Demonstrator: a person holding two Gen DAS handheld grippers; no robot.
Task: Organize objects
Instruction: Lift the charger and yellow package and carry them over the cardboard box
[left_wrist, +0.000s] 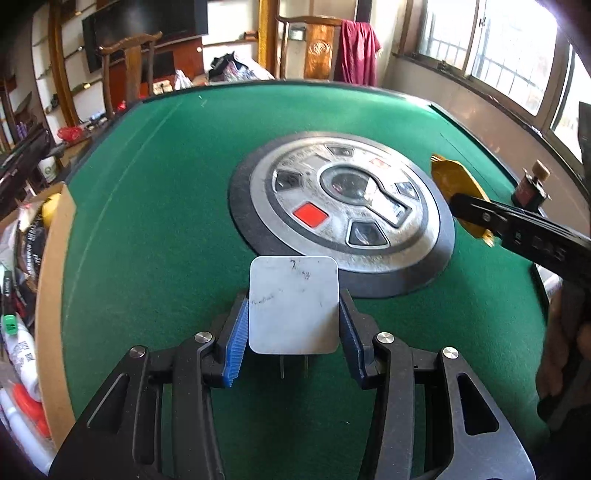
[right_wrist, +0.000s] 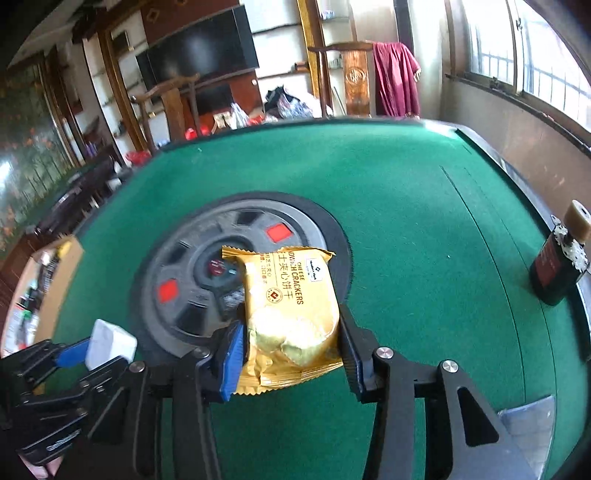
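My left gripper (left_wrist: 293, 321) is shut on a white plug adapter (left_wrist: 293, 302), held above the green felt table (left_wrist: 147, 221) with its two prongs pointing toward me. It also shows in the right wrist view (right_wrist: 110, 341) at the lower left. My right gripper (right_wrist: 290, 339) is shut on a yellow packet of cheese sandwich crackers (right_wrist: 291, 306), held above the table near the round centre panel (right_wrist: 207, 266). In the left wrist view the packet (left_wrist: 454, 184) and the right gripper's arm show at the right.
A dark bottle with a cork-coloured cap (right_wrist: 559, 258) stands at the table's right edge, also in the left wrist view (left_wrist: 528, 184). A cardboard box of assorted items (left_wrist: 33, 295) sits off the table's left side. Wooden chairs (left_wrist: 129, 70) stand beyond the far edge.
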